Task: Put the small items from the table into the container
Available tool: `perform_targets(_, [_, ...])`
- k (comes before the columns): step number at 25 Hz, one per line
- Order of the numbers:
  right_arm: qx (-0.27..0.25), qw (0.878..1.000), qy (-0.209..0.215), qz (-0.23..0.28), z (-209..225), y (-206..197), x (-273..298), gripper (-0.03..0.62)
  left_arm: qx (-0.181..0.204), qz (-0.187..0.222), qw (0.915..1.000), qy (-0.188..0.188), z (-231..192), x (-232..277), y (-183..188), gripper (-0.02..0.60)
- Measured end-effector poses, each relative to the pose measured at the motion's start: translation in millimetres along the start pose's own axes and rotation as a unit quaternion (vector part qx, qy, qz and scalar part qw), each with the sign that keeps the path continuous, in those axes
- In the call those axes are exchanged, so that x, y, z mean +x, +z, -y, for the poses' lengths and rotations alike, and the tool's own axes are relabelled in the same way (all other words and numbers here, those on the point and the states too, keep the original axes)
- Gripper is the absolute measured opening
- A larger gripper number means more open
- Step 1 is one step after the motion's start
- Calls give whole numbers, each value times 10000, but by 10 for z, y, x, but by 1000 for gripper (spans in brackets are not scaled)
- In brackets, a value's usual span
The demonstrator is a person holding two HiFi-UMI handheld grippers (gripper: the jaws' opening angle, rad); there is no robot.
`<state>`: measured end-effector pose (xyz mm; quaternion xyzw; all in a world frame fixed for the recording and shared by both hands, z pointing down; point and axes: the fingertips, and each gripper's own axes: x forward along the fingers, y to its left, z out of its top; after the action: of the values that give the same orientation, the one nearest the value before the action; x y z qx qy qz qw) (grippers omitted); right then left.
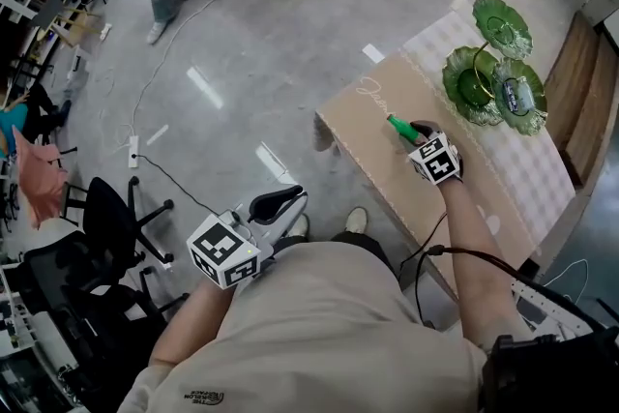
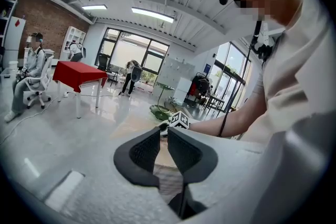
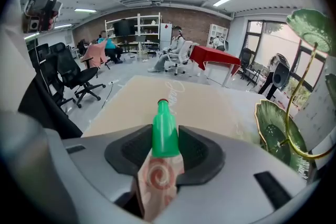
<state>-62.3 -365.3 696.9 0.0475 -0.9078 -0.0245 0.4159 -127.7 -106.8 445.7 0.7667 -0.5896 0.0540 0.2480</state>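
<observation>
This is a big office room. Far past the jaws of the right gripper point(image 3: 166, 141) stand shelves point(image 3: 137, 29) and a red table point(image 3: 215, 56). Black office chairs point(image 3: 71, 76) sit left of the jaws.

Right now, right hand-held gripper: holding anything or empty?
Holding. The right hand-held gripper is shut on the green bottle: in its own view the jaws press both sides, neck pointing forward.

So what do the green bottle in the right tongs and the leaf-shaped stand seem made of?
The green bottle: smooth, opaque, soft sheen, so probably plastic; its swirl-printed wrap looks like paper or film. The leaf-shaped stand: glossy green dishes with ribbed veins, glass or glazed ceramic, hard to tell; its thin gold stem looks like metal.
</observation>
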Motion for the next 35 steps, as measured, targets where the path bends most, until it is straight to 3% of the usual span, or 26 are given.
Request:
perform_targets(5, [177, 9992, -89, 344, 5, 147, -365, 160, 133, 1, 9997, -225, 131, 197, 64, 29])
perform_targets(13, [611, 9942, -463, 754, 148, 371, -1447, 160, 304, -76, 9963, -803, 457, 564, 134, 29])
perform_targets(21, [1105, 9803, -1324, 967, 860, 368, -2406, 160, 494, -50, 9906, -1272, 757, 884, 222, 29])
perform_targets(27, [1448, 9704, -1826, 632, 1595, 47, -2535, 160, 474, -110, 9906, -1281, 784, 944, 195, 29])
perform_targets(35, [1776, 9651, -1910, 227, 2047, -128, -2307, 160, 397, -149, 9938, -1032, 671, 860, 173, 29])
